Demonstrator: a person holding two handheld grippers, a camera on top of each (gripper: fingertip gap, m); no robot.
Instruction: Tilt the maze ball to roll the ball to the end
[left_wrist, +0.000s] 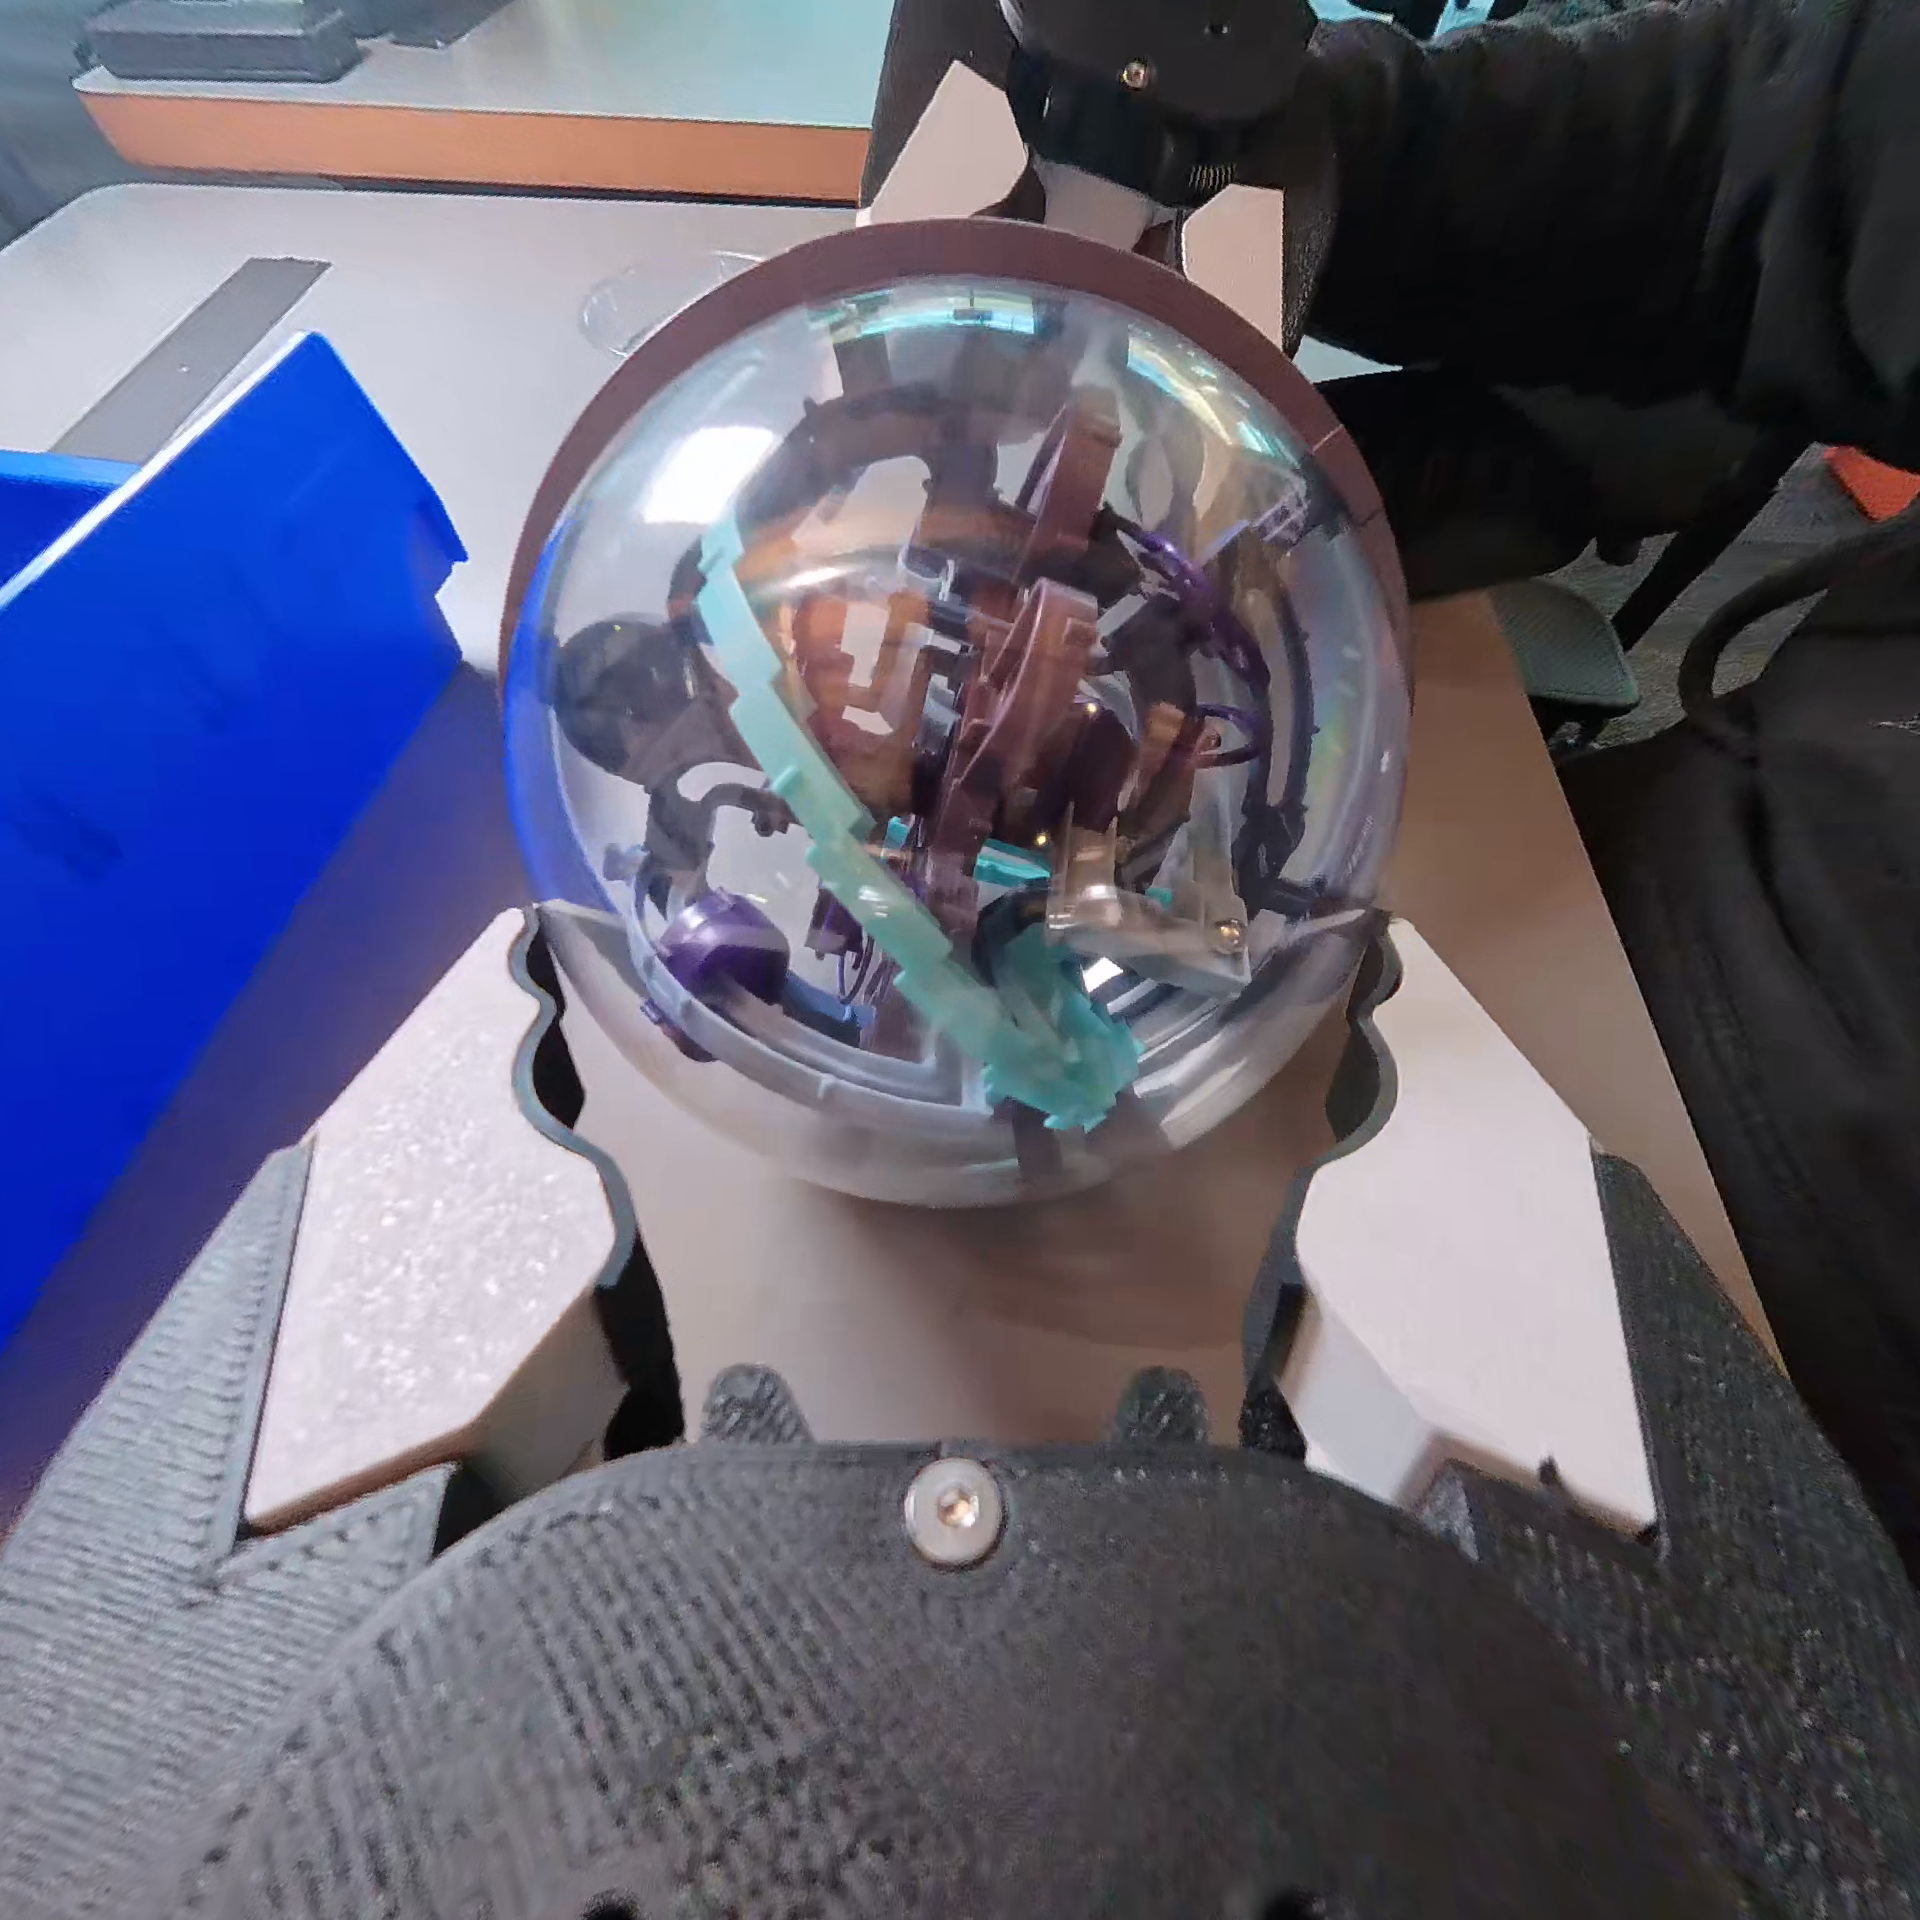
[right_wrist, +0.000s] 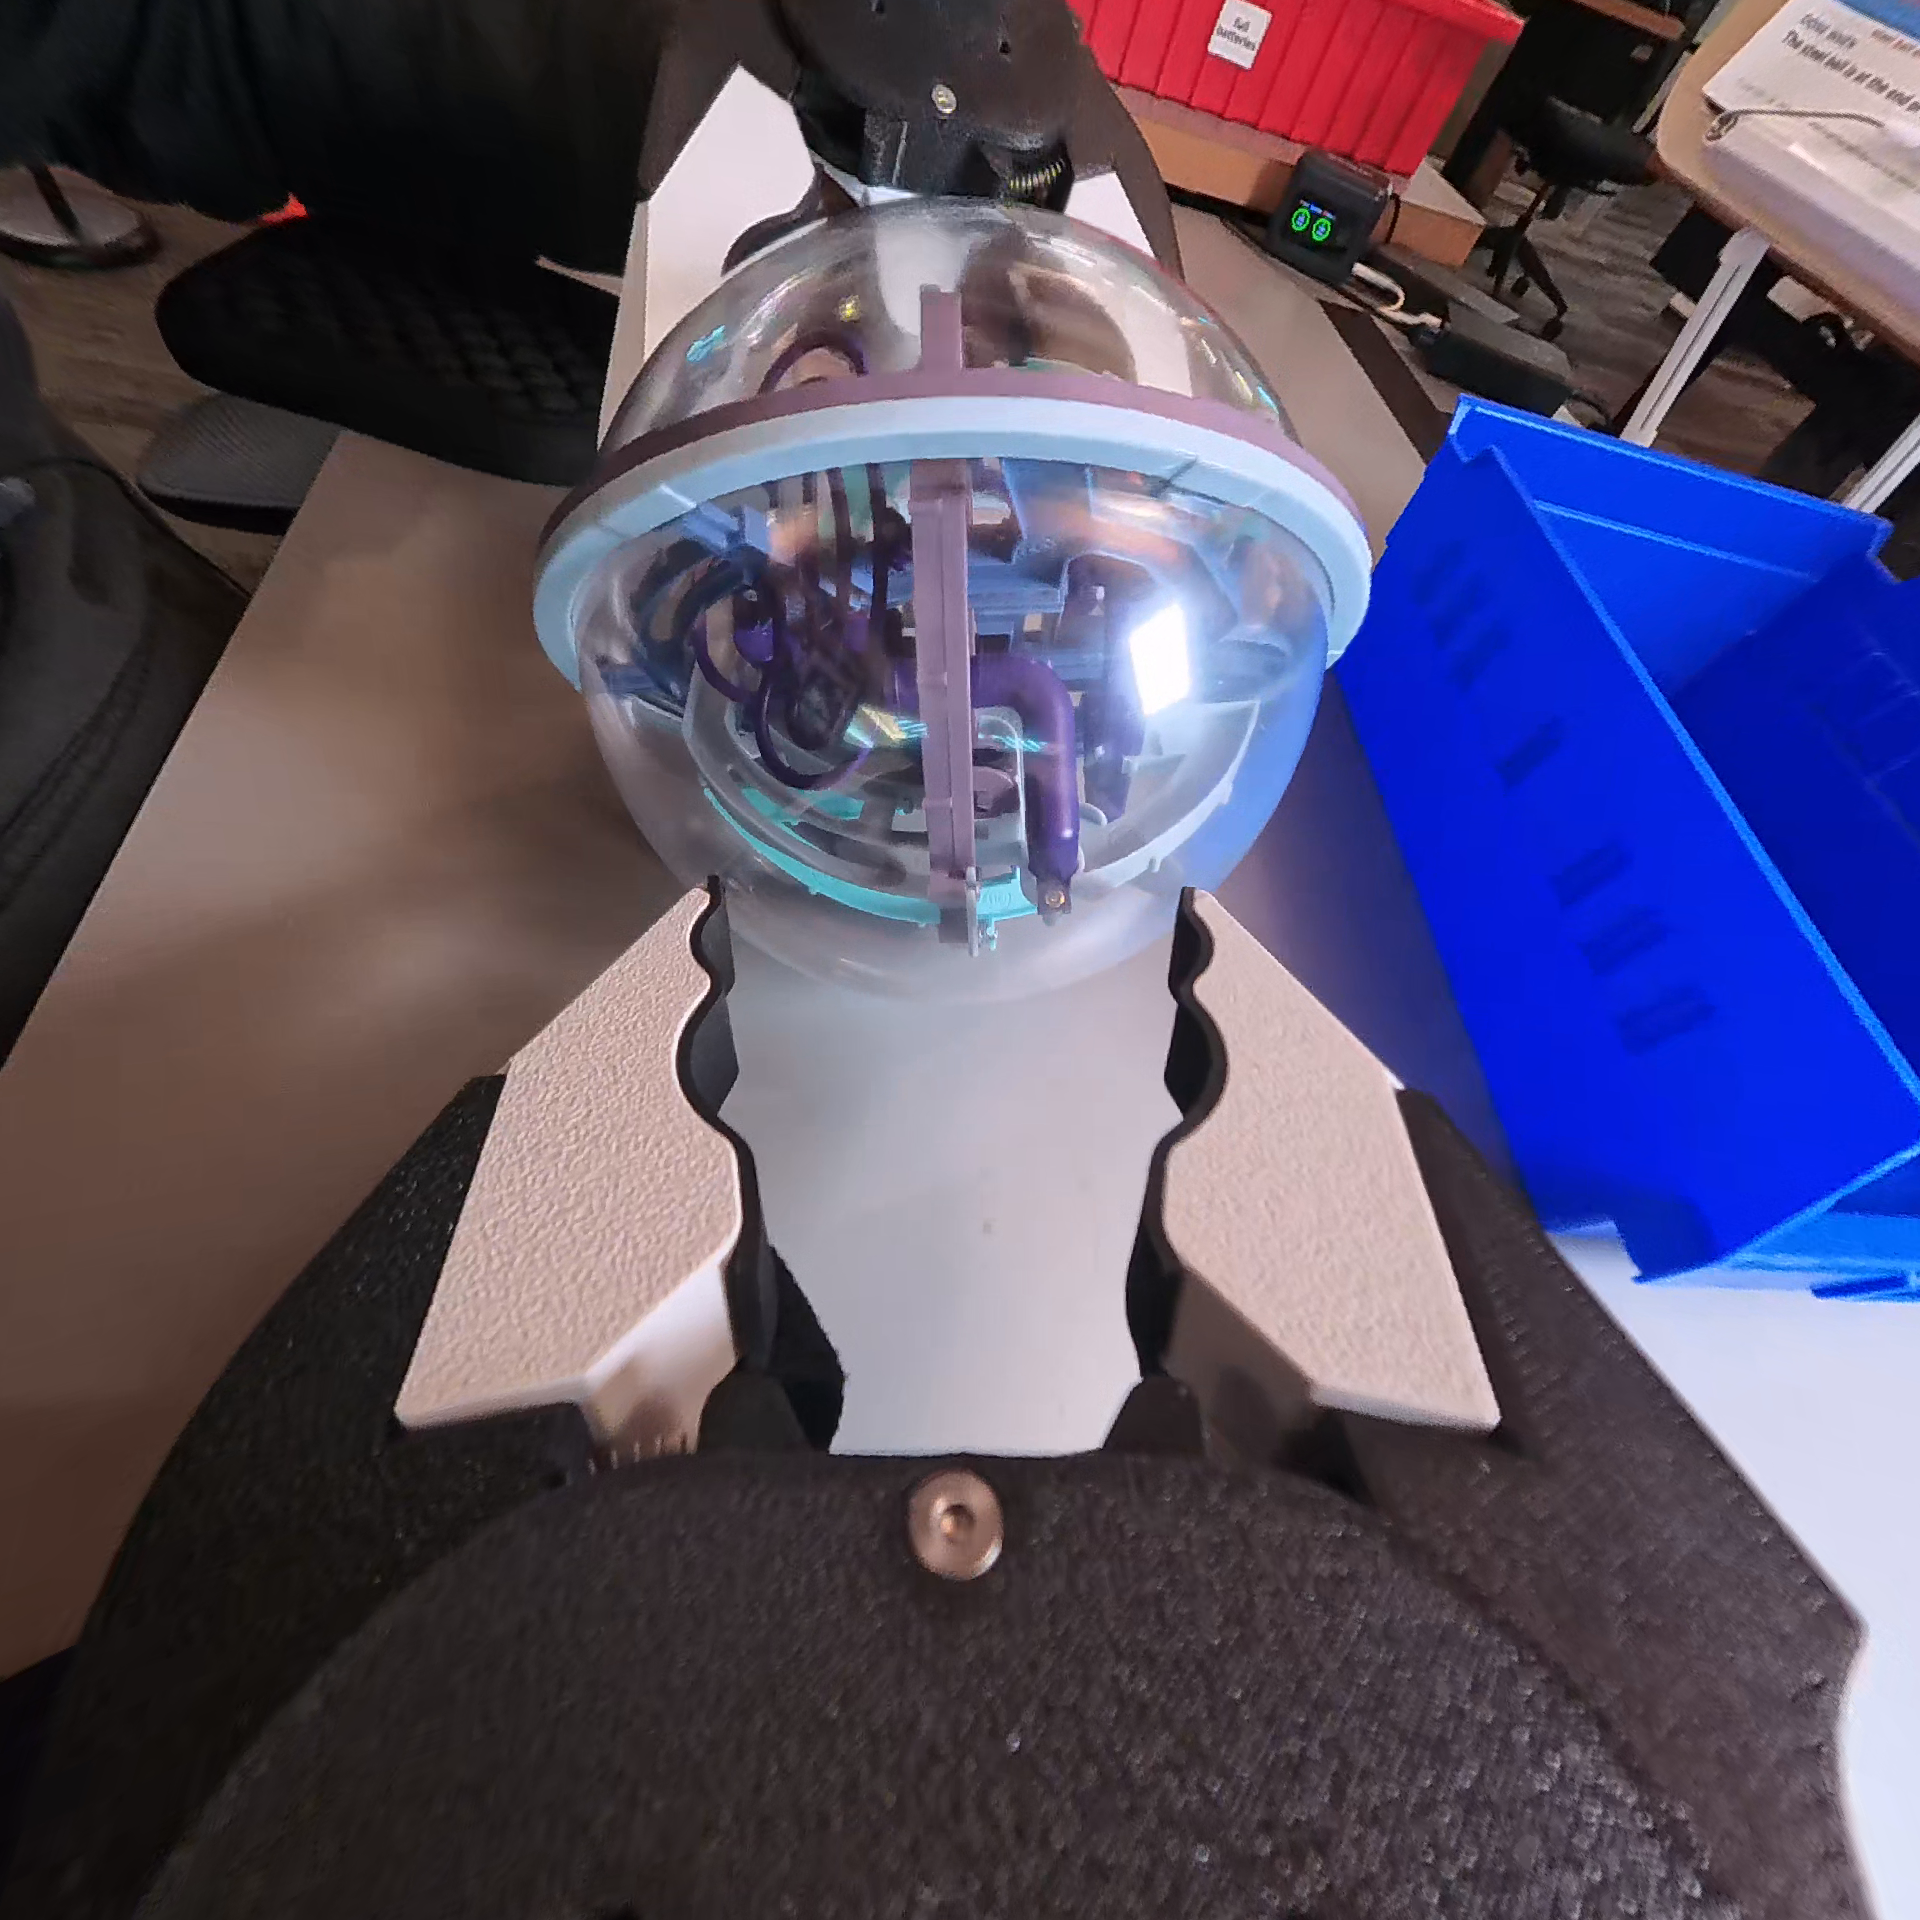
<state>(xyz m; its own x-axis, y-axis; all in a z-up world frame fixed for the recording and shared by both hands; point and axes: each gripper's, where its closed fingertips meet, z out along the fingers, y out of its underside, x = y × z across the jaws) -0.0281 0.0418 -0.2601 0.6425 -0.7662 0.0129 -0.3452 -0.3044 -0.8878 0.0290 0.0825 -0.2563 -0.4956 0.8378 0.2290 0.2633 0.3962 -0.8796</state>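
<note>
While my left gripper (left_wrist: 956, 925) and right gripper (right_wrist: 951, 914) cradle the maze ball (left_wrist: 956, 707) between wide-spread jaws — barely pinching — a sharp tilt could slip it onto the counter (right_wrist: 312, 831) beside the blue bin (right_wrist: 1662, 831).

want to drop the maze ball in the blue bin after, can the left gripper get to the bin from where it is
Probably yes, but not freely. The blue bin sits open just beside the left gripper, nothing between them. But its fingers bear on the maze ball, with the right gripper pressing the far side, so both must move together.
</note>
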